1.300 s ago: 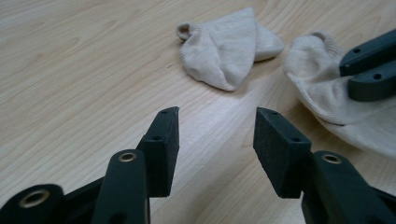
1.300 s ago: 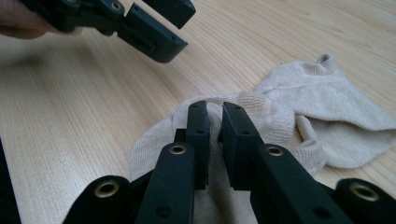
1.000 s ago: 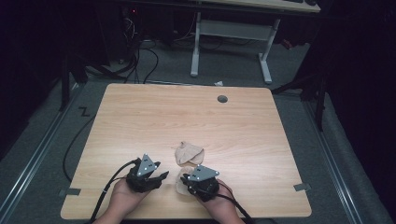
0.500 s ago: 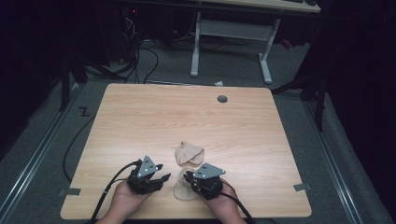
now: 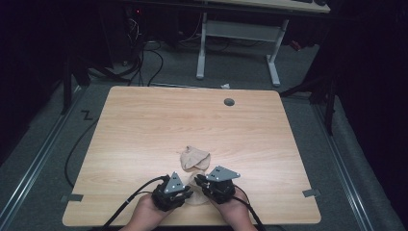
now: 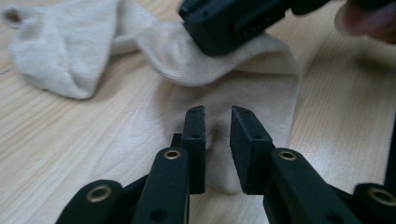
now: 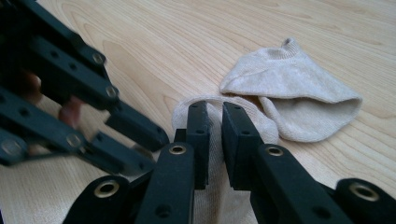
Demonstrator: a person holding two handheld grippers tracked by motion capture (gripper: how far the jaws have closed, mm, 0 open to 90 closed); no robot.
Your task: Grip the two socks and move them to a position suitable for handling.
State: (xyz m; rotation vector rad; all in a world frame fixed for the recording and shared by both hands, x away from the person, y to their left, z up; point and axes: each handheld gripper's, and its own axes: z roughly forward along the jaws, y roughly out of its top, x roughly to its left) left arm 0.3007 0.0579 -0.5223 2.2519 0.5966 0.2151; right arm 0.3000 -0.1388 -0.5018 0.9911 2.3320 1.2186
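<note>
I pinch the sock (image 6: 233,116) at the table's (image 5: 144,125) near edge with both grippers: right gripper (image 7: 214,116) clamps fabric, left gripper (image 6: 218,122) has just been closing on it (confirm cloth seated before lifting).

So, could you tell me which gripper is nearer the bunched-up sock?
Right. The right gripper sits just below the bunched-up sock; the left gripper lies further down-left.

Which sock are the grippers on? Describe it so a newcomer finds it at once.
On the wooden table, look at the near edge, where two beige socks lie. It is the nearer sock, pinched by the left gripper and right gripper; the farther sock lies free.
</note>
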